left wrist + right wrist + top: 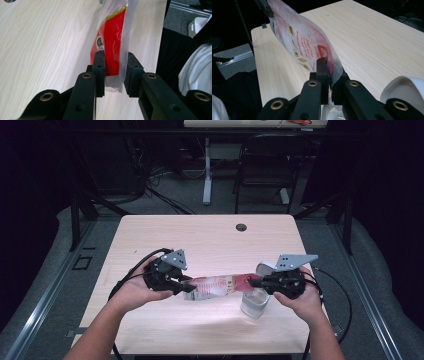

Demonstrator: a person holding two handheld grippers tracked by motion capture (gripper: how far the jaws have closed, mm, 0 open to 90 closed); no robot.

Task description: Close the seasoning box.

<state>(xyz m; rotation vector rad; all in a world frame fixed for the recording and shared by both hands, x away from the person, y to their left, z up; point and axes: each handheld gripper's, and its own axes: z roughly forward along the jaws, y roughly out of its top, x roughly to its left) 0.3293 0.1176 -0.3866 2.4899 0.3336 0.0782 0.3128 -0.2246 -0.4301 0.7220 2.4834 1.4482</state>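
- Item: red-and-clear plastic food pouch (220, 286) with printed text, held in the air just above the pale wood-grain surface (210, 240), near its front edge. Long axis runs left to right, spanning the gap between the two claws.
- Left claw (186, 288): clenched on the pouch's left end; in the left gripper view the jaws pinch the clear sealed edge (113, 82) from both sides, red panel rising beyond them.
- Right claw (256, 282): clenched on the pouch's right end; in the right gripper view the jaws close on the pouch's corner (331, 72), the bag stretching away toward the other claw.
- Clear plastic cup (254, 303): stands on the surface directly below and just near of the right claw, touching nothing visible; the pouch's right end hangs over it.
- White round lid (405, 90): rests at the right claw's side.
- Judgement: the right end is the end nearer the cup, so any pour or drop turns on tipping that end down while the left hand lifts.
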